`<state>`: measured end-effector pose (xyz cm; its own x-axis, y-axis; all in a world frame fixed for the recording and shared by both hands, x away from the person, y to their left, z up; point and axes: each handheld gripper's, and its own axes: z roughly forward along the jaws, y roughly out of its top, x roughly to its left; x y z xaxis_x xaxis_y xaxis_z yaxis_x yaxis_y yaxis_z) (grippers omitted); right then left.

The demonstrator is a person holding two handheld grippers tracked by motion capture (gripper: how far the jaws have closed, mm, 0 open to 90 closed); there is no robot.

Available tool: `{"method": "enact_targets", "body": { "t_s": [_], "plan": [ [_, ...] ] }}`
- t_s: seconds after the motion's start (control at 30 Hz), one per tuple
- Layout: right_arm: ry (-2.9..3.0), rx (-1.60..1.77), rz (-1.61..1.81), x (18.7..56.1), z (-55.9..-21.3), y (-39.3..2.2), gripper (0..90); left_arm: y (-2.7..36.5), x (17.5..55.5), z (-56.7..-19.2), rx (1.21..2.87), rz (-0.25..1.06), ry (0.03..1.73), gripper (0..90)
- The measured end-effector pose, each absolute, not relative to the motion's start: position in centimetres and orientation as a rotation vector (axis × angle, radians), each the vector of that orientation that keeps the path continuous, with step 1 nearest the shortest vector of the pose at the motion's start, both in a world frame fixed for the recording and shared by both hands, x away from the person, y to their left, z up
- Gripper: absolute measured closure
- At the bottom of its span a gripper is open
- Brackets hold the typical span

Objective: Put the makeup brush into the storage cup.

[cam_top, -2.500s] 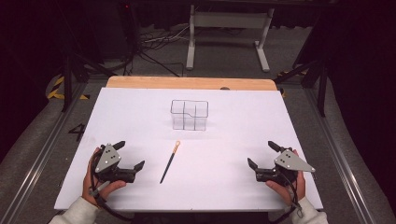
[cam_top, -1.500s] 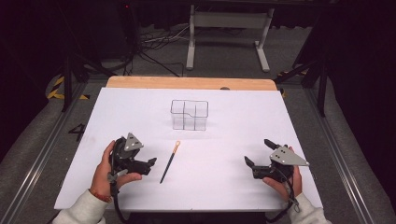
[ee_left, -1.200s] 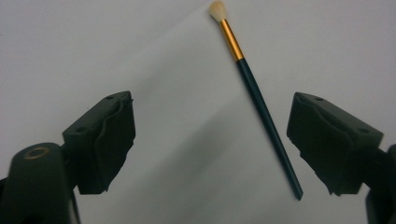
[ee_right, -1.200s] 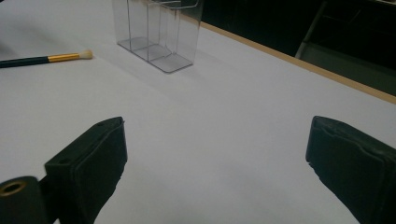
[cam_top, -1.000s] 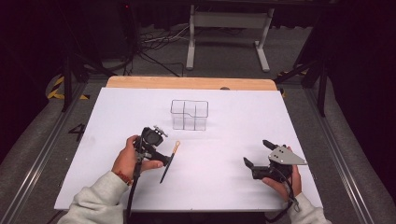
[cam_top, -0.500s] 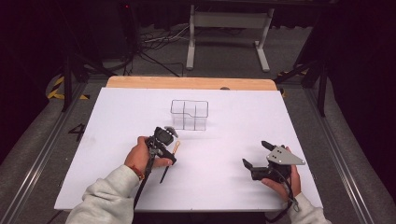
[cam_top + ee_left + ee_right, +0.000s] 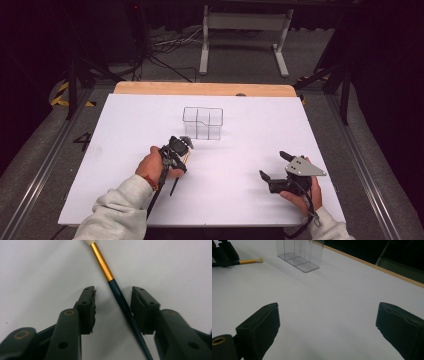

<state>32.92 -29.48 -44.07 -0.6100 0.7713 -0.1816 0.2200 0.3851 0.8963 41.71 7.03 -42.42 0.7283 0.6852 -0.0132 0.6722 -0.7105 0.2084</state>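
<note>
Left gripper (image 7: 176,159) now over the paintbrush (image 7: 117,292), jaws just closing astride it, untouching; right gripper (image 7: 280,172) agape.

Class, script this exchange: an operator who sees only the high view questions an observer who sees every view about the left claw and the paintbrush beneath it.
Operator: The hand hides the tips. Is the brush between the jaws?
Observer: Yes. The thin paintbrush with a dark blue handle, gold metal ferrule and pale bristles lies between the jaws of the left claw, which have just been closing.
Operator: Is it clamped?
Observer: Not yet. Bare white table shows between one pad and the handle.
Operator: And the right claw?
Observer: The right claw has its jaws wide apart, with nothing between them.
</note>
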Motion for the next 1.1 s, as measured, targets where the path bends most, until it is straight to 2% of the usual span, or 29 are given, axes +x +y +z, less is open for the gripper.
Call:
{"method": "enact_targets", "body": {
  "t_s": [0.27,0.5,1.1],
  "plan": [
    [2.042,0.863,1.191,33.03,-44.05,-29.48,6.2,7.06,41.84,-42.42,2.748,0.091,1.063,82.5],
    [2.045,0.873,1.178,33.09,-44.13,-29.51,6.3,6.8,41.81,-42.39,2.801,0.106,0.981,82.7],
    [2.045,0.875,1.175,33.09,-44.13,-29.46,6.4,6.69,41.88,-42.4,2.826,0.113,0.939,82.7]
  ]
}}
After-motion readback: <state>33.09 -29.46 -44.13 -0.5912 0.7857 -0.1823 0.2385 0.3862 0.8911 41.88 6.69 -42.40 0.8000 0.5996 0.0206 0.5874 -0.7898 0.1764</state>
